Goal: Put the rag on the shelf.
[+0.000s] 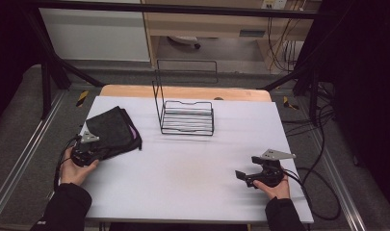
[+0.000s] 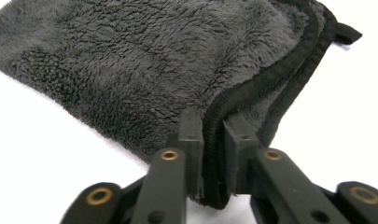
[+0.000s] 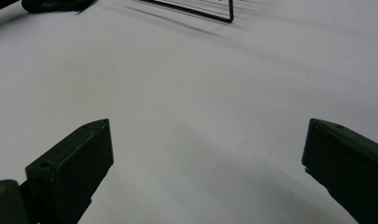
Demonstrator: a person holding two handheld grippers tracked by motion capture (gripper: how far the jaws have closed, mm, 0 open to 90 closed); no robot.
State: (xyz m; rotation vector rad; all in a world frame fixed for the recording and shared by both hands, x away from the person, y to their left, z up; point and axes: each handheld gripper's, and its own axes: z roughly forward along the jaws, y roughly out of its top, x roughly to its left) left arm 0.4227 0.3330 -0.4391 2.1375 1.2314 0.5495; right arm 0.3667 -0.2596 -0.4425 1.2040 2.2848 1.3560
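A folded dark grey fleece towel (image 1: 110, 130) lies on the left of the white table (image 1: 183, 178), with a purple strip showing at its right side. My left gripper (image 1: 97, 150) sits at the towel's near corner. In the left gripper view the towel (image 2: 144, 60) spreads away from me, and my left gripper (image 2: 213, 140) is shut on its black stitched hem, pinched between both pads. My right gripper (image 1: 247, 168) rests low over the table at the front right, held in a hand. Its jaws stand wide apart, open (image 3: 207, 154), with bare table between them.
A black wire rack (image 1: 188, 118) stands at the back middle of the table, and its near corner (image 3: 200, 11) appears at the top of the right gripper view. Cables trail off both sides of the table. A wooden edge (image 1: 183, 91) runs along the back.
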